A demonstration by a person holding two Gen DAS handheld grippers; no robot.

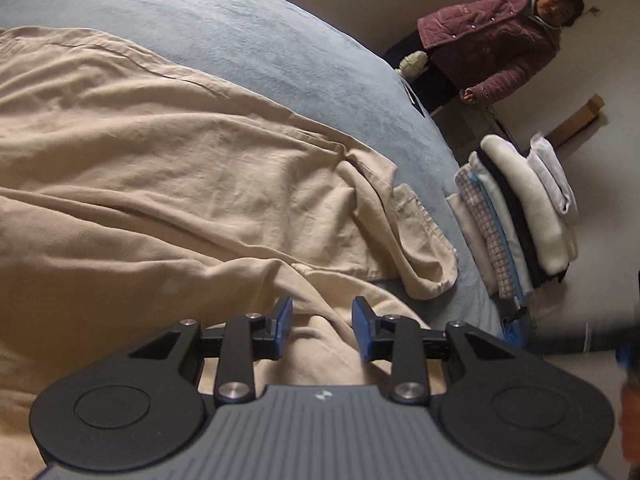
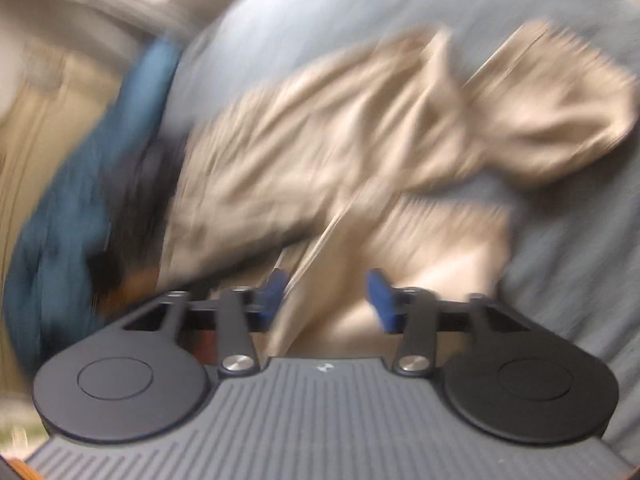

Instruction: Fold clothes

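Left gripper [image 1: 322, 330] low over beige trousers [image 1: 160, 184], jaws parted moderately, a ridge of the fabric rising between the blue pads [image 1: 285, 326], nothing pinched. Trousers spread crumpled across blue-grey bedspread [image 1: 248, 40], waistband end [image 1: 416, 220] just beyond the gripper, toward the bed edge. Past that edge, stack of folded clothes [image 1: 520, 208], whites, a check and a dark layer. Farther out, cardboard box [image 1: 576, 120] on floor, then person in purple quilted jacket [image 1: 492, 36] standing by the wall.

Right gripper [image 2: 328, 296], view heavily motion-blurred: jaws apart, a fold of trousers [image 2: 340, 140] lying between them, contact unclear. Teal cloth [image 2: 80, 200] left of trousers, at bed edge.
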